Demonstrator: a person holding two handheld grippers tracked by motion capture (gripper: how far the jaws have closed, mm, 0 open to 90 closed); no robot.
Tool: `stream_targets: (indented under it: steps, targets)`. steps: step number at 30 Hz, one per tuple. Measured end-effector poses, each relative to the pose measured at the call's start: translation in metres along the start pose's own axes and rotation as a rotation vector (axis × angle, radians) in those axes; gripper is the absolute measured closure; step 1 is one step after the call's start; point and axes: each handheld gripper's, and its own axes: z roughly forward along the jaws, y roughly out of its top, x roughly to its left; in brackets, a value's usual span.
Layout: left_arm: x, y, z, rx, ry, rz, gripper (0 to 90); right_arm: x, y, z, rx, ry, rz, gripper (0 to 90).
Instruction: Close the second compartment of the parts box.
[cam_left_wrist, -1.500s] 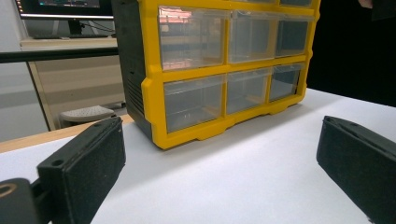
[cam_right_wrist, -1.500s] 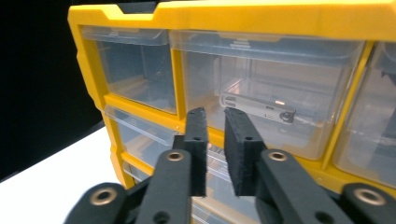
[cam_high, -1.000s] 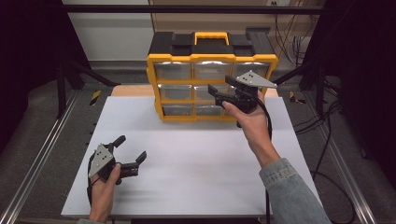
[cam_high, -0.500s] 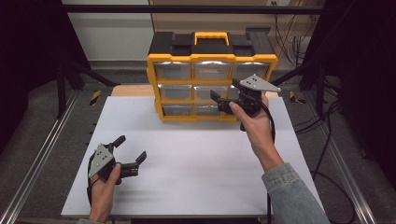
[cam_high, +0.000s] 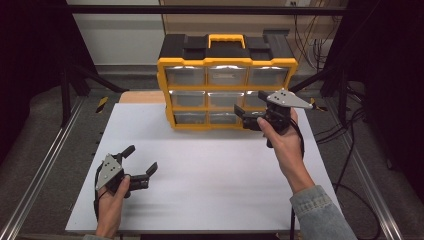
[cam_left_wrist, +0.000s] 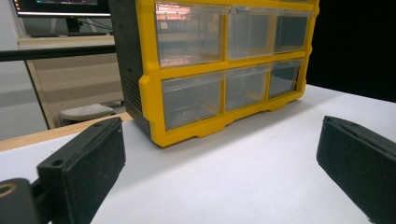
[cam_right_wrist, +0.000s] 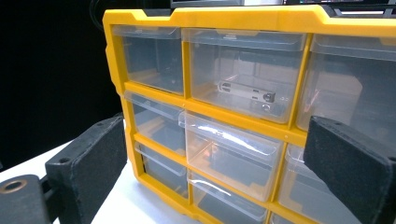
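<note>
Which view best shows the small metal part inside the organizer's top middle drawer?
The right gripper view: the metal part lies plainly visible through the clear drawer, close up. The high view shows that drawer too small to make out contents; the left gripper view shows it at a slant, contents unclear.

Bare white worktop (cam_high: 215, 175) lies ahead of the left gripper's fingers (cam_high: 127, 150); the yellow drawer cabinet (cam_high: 227, 75) blocks just beyond the right gripper's fingers (cam_high: 240, 109).

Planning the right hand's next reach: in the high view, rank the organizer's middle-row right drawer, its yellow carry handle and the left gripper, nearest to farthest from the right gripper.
1. Middle-row right drawer, just beyond the right gripper.
2. Yellow carry handle, atop the organizer.
3. Left gripper, near-left on the table.
</note>
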Motion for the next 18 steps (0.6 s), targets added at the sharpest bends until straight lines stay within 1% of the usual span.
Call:
stream_targets:
  steps: [7, 9, 18]
  targets:
    - [0.000, 0.000, 0.000, -0.001, 0.001, -0.001, 1.1, -0.002, -0.002, -0.007, 0.001, -0.001, 0.007, 6.5]
    - [0.000, 0.000, 0.000, -0.001, 0.001, -0.001, 1.1, -0.002, -0.003, -0.007, 0.003, 0.000, -0.001, 6.5]
    - [0.000, 0.000, 0.000, -0.001, 0.003, -0.002, 1.1, -0.004, -0.007, -0.015, 0.009, 0.005, 0.004, 5.6]
